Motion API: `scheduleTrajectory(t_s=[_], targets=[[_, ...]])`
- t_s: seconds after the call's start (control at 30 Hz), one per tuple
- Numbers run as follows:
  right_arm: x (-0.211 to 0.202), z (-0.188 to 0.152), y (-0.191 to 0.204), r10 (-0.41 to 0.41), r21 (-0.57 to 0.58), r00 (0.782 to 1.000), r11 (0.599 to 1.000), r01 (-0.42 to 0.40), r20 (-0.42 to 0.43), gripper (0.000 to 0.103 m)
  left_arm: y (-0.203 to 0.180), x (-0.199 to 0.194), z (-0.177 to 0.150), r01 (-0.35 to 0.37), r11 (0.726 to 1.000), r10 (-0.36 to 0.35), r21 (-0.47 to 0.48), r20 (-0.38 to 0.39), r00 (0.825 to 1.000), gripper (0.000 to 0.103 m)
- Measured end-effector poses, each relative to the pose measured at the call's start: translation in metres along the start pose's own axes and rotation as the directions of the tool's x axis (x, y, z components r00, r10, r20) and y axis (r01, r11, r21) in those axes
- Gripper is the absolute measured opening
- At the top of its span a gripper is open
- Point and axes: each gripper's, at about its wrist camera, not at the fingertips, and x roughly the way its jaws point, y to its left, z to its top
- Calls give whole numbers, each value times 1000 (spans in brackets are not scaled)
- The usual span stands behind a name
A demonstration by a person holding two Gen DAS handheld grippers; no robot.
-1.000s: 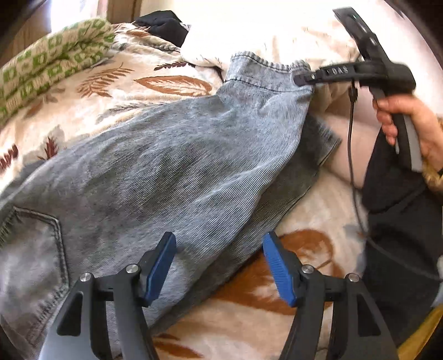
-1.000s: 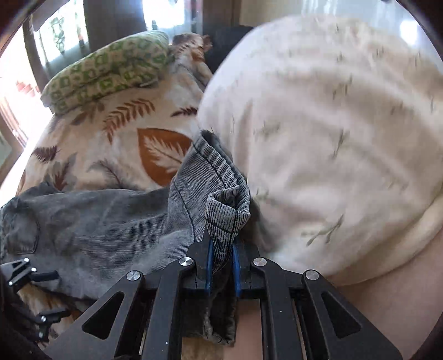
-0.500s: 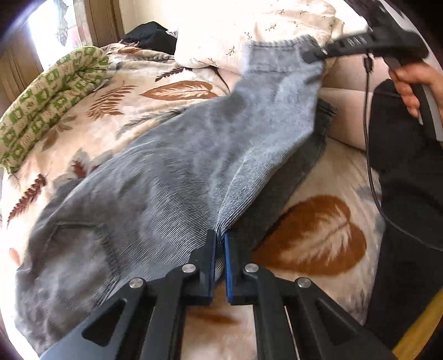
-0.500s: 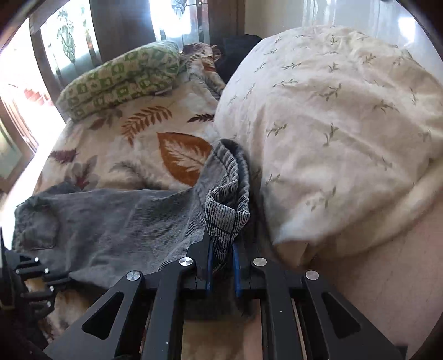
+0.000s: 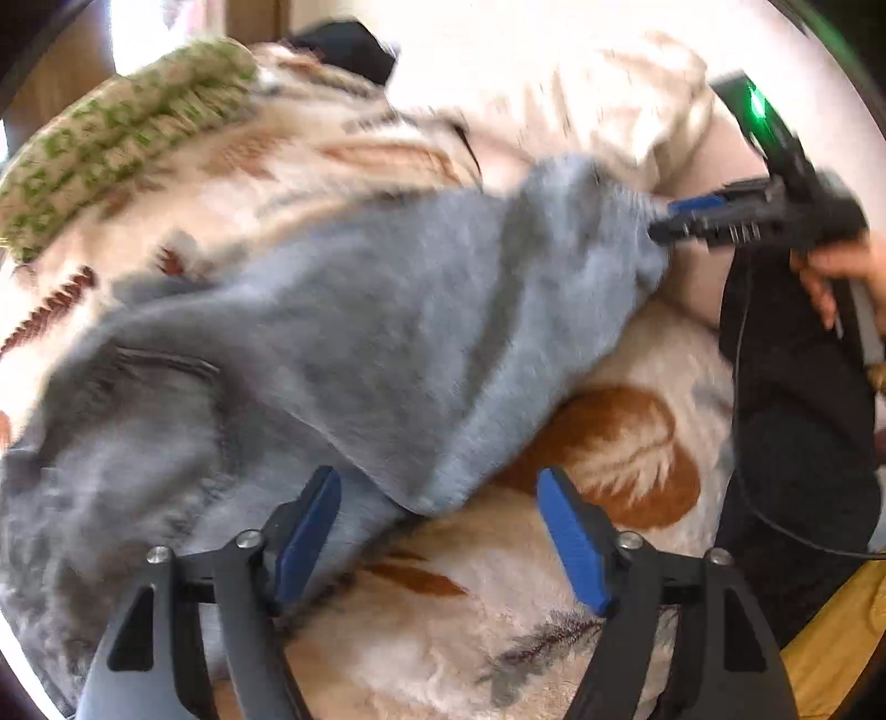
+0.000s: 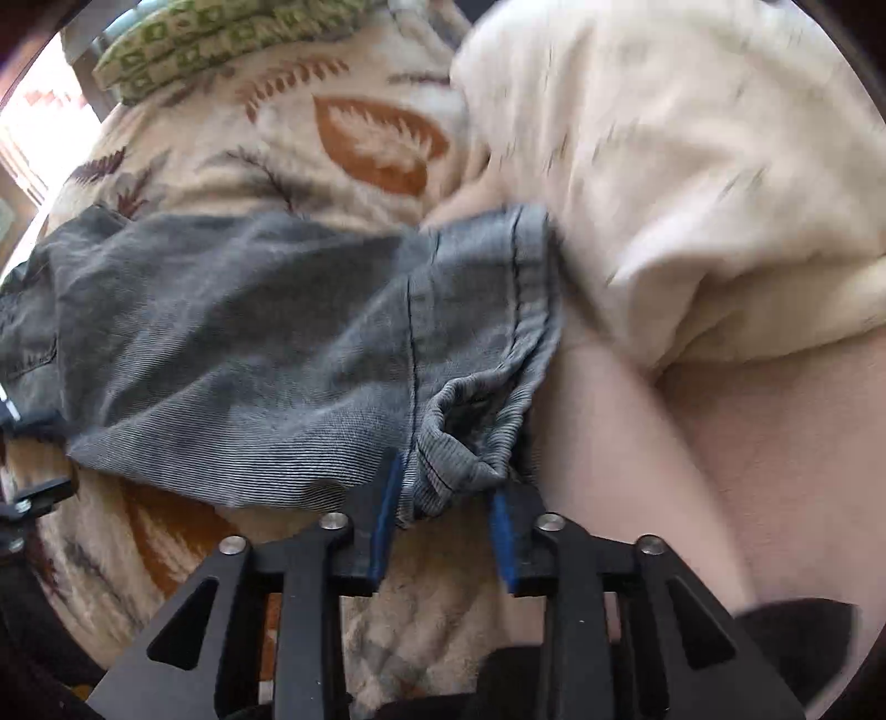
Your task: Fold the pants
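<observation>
Grey corduroy pants (image 5: 332, 343) lie on a leaf-print blanket (image 5: 620, 454), one leg laid slantwise over the rest. In the left wrist view my left gripper (image 5: 440, 534) is opening wide. The folded edge of the pants hangs just past its blue pads (image 5: 307, 526), which do not press it. In the right wrist view my right gripper (image 6: 443, 523) is opening too. The crumpled leg hem (image 6: 470, 437) sits loose between its pads. The same right gripper (image 5: 664, 224) shows at the hem in the left wrist view, with a hand (image 5: 841, 271) on its handle.
A green patterned pillow (image 6: 221, 39) lies at the far side of the bed. A bulky cream quilt (image 6: 692, 166) rises right beside the hem. A person's dark clothing (image 5: 797, 443) and a black cable (image 5: 739, 360) fill the right edge. A dark garment (image 5: 343, 50) lies far back.
My left gripper shut on the pants' edge half a second ago and has now let go. My right gripper has released the hem. The leg has come down closer over the pants.
</observation>
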Motion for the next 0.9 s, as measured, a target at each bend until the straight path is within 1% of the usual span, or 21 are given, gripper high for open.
scheduleTrajectory(t_s=[0.03, 0.07, 0.1, 0.13, 0.17, 0.23, 0.33, 0.4, 0.47, 0.5, 0.53, 0.57, 0.6, 0.63, 0.67, 0.7, 0.73, 0.77, 0.8, 0.83, 0.9], targets=[[-11, 3, 3, -54, -25, 997, 998, 55, 47, 59, 7, -6, 3, 7, 1000, -7, -21, 10, 1000, 76], [-21, 7, 5, -82, -36, 992, 996, 85, 93, 64, 16, -10, 6, 1, 999, -1, -45, 20, 1000, 76], [-26, 11, 5, -77, -36, 990, 996, 82, 120, 64, 27, -11, 10, -23, 997, 24, -67, 18, 1000, 76], [-31, 16, 4, -43, -32, 988, 998, 48, 148, 64, 38, -10, 14, -60, 994, 61, -93, 4, 998, 76], [-32, 27, 5, 20, -31, 985, 999, -15, 171, 64, 51, -7, 19, -94, 987, 93, -129, -13, 996, 74], [-22, 43, 6, 119, -10, 980, 993, -118, 159, 64, 80, -2, 28, -123, 969, 121, -215, -25, 992, 74], [-3, 64, 22, 278, -7, 947, 960, -281, 162, 64, 120, -1, 51, -164, 927, 172, -338, -7, 985, 74], [9, 69, 42, 343, -6, 927, 938, -347, 149, 64, 138, -1, 66, -210, 904, 229, -373, 7, 973, 74], [22, 74, 62, 427, -22, 893, 903, -428, 145, 64, 152, 11, 80, -246, 891, 259, -381, -17, 966, 74], [26, 72, 73, 455, -32, 880, 890, -455, 138, 63, 158, 22, 83, -264, 889, 265, -376, -50, 963, 71], [31, 72, 85, 482, -46, 867, 876, -480, 128, 60, 165, 37, 85, -302, 883, 285, -359, -100, 953, 58], [40, 72, 99, 512, -68, 852, 859, -507, 110, 52, 170, 53, 85, -352, 877, 319, -327, -152, 935, 46], [44, 70, 108, 524, -84, 846, 851, -518, 94, 47, 174, 68, 83, -399, 868, 358, -297, -185, 915, 46], [53, 68, 118, 515, -105, 854, 855, -507, 74, 39, 178, 72, 80, -419, 860, 388, -292, -160, 908, 50], [63, 68, 127, 467, -129, 882, 880, -457, 61, 36, 183, 73, 79, -432, 847, 410, -311, -136, 902, 51], [70, 69, 131, 404, -151, 912, 908, -391, 65, 34, 193, 73, 76, -452, 818, 435, -355, -132, 891, 52], [76, 69, 131, 335, -175, 938, 933, -316, 92, 27, 202, 72, 73, -430, 810, 421, -400, -116, 900, 54], [79, 71, 126, 329, -175, 936, 936, -306, 122, 22, 208, 71, 71, -410, 800, 410, -437, -101, 907, 55], [81, 73, 121, 352, -148, 929, 931, -334, 116, 21, 209, 70, 72, -411, 796, 414, -444, -95, 905, 55], [82, 76, 116, 375, -118, 921, 924, -364, 100, 21, 206, 71, 73, -434, 795, 438, -424, -93, 894, 55], [78, 78, 117, 370, -116, 927, 925, -361, 69, 24, 199, 70, 73, -457, 795, 460, -399, -95, 883, 55]])
